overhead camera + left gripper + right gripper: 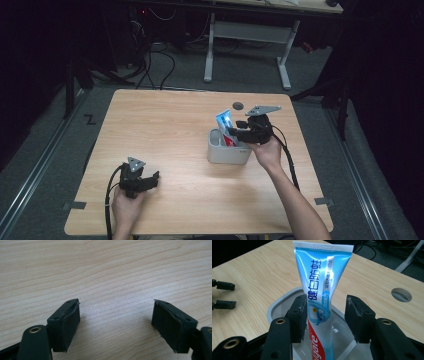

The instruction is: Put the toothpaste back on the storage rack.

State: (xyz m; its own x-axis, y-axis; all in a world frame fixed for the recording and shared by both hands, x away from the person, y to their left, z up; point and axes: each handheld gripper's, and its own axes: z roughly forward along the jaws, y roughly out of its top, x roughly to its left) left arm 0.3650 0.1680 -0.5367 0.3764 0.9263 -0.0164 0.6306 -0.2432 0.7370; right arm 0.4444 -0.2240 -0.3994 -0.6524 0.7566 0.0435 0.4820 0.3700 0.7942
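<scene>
bare table (170, 130) left of holder (227, 154), toothpaste tube (322, 287) upright inside

glossy plastic toothpaste tube (322, 287) in a smooth grey plastic holder (274, 306); beneath the holder, matt pale wood-grain surface (249, 290).

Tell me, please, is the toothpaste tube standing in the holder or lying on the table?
In the holder: the tube stands nearly upright, its lower end down inside.

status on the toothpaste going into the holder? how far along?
Done: the toothpaste tube stands in the white holder, crimped end up. In hand: the right gripper sits around the tube with jaws apart; a gap shows on one side, the other pad is close or touching, so it looks released. Left: backing the right gripper away. The left gripper rests open over bare table.
</scene>
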